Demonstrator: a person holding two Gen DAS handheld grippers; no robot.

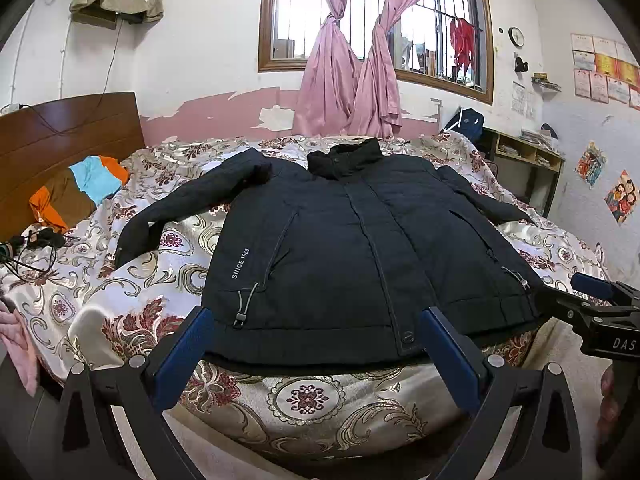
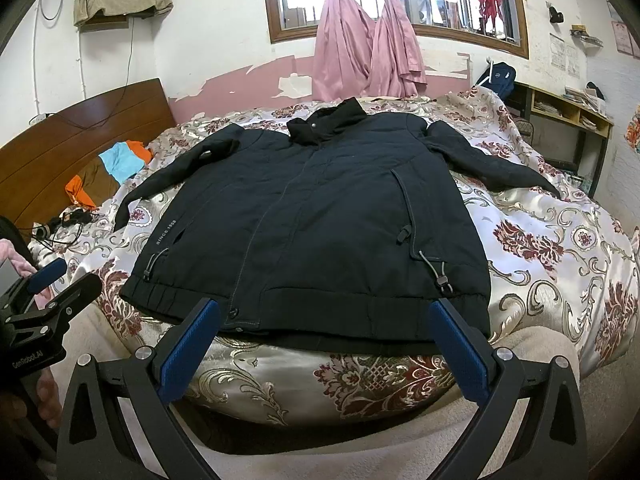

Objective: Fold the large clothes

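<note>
A large dark navy jacket [image 1: 340, 248] lies flat and face up on the bed, collar toward the window, both sleeves spread outward; "SINCE 1988" is printed near its left pocket. In the right wrist view the same jacket [image 2: 320, 216] fills the middle. My left gripper [image 1: 316, 336] hovers open just short of the hem, blue pads wide apart, nothing between them. My right gripper [image 2: 326, 328] is open too, above the hem's right half. Each gripper also shows at the edge of the other's view: right gripper [image 1: 600, 304], left gripper [image 2: 52, 280].
The bed carries a floral satin cover [image 1: 132, 300]. An orange, brown and blue garment [image 1: 80, 192] and tangled cables [image 1: 36, 244] lie near the wooden headboard [image 1: 68, 136]. Pink curtains [image 1: 348, 80] hang at the window. A shelf unit [image 1: 524, 160] stands right.
</note>
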